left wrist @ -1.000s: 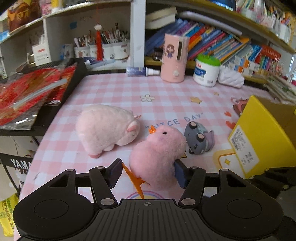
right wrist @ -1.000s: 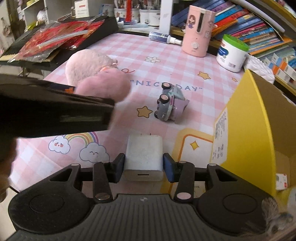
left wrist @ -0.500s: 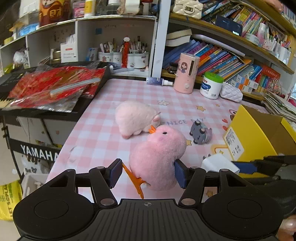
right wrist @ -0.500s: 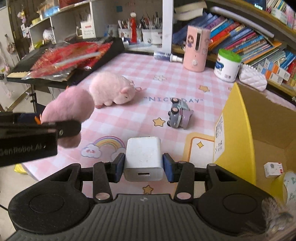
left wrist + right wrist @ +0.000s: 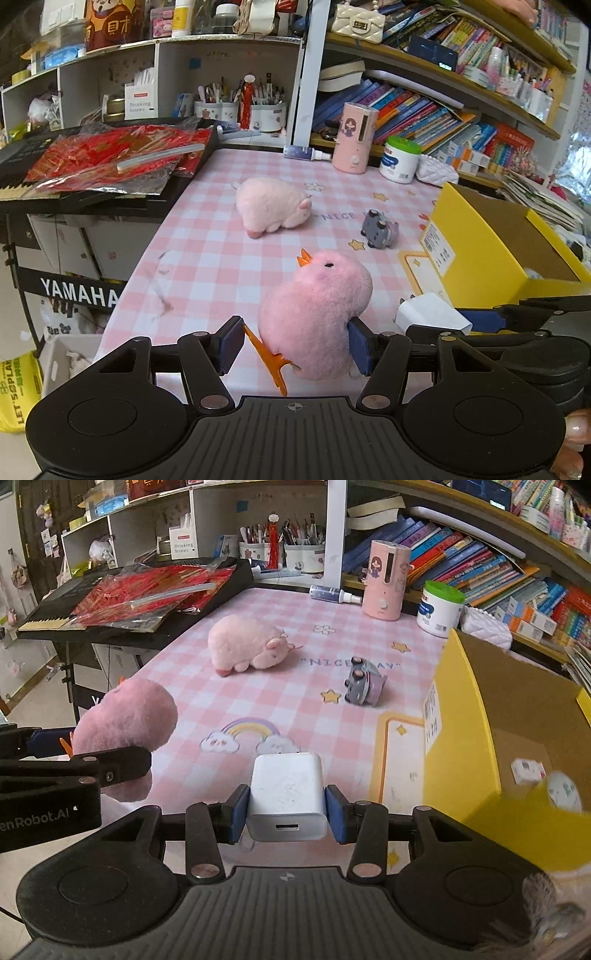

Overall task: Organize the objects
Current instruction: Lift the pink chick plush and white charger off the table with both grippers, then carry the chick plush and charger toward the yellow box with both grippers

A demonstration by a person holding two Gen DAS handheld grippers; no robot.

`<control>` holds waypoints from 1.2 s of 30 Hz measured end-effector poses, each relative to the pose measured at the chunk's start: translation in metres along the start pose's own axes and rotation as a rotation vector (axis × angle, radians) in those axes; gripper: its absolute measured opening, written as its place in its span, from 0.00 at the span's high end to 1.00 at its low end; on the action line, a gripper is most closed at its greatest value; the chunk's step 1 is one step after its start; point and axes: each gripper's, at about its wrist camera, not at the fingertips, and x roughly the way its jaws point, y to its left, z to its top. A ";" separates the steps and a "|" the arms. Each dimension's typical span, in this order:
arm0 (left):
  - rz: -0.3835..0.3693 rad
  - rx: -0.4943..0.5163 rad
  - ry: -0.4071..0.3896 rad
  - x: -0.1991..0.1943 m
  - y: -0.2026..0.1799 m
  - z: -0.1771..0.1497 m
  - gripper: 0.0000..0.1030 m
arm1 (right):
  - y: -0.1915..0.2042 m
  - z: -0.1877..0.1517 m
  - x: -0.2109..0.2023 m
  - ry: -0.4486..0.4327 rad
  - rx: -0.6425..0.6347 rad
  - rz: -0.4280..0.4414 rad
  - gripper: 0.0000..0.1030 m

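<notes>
My left gripper point(image 5: 293, 341) is shut on a pink plush chick point(image 5: 314, 314) with an orange beak and feet, held above the table's near edge; the chick also shows in the right wrist view point(image 5: 125, 725). My right gripper point(image 5: 286, 814) is shut on a white USB charger block point(image 5: 286, 794), held above the table beside the open yellow box point(image 5: 461, 720). The charger also shows in the left wrist view point(image 5: 430, 314). A pink plush pig point(image 5: 245, 644) and a grey toy car point(image 5: 360, 685) lie on the pink checked tablecloth point(image 5: 295, 709).
The yellow box point(image 5: 480, 251) holds a small carton point(image 5: 528, 770) and a tape roll point(image 5: 563, 790). A pink humidifier point(image 5: 384, 579), a white green-lidded tub point(image 5: 439, 607) and a spray bottle point(image 5: 330, 592) stand at the back. A keyboard with red packets point(image 5: 147, 594) is left.
Both grippers have pulled back and up from the table with the chick and the charger still held. More of the shelves and the box's inside now show.
</notes>
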 end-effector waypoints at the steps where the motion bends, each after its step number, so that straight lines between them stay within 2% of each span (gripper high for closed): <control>1: -0.003 0.004 -0.001 -0.004 0.000 -0.003 0.43 | 0.002 -0.004 -0.005 -0.002 0.005 -0.005 0.60; 11: -0.046 0.036 0.001 -0.037 -0.001 -0.030 0.43 | 0.017 -0.043 -0.040 -0.003 0.052 -0.040 0.60; 22: -0.075 0.067 -0.010 -0.061 -0.002 -0.047 0.43 | 0.031 -0.069 -0.067 -0.016 0.079 -0.065 0.60; 36: -0.147 0.154 0.018 -0.073 -0.028 -0.068 0.43 | 0.019 -0.109 -0.094 -0.005 0.175 -0.117 0.60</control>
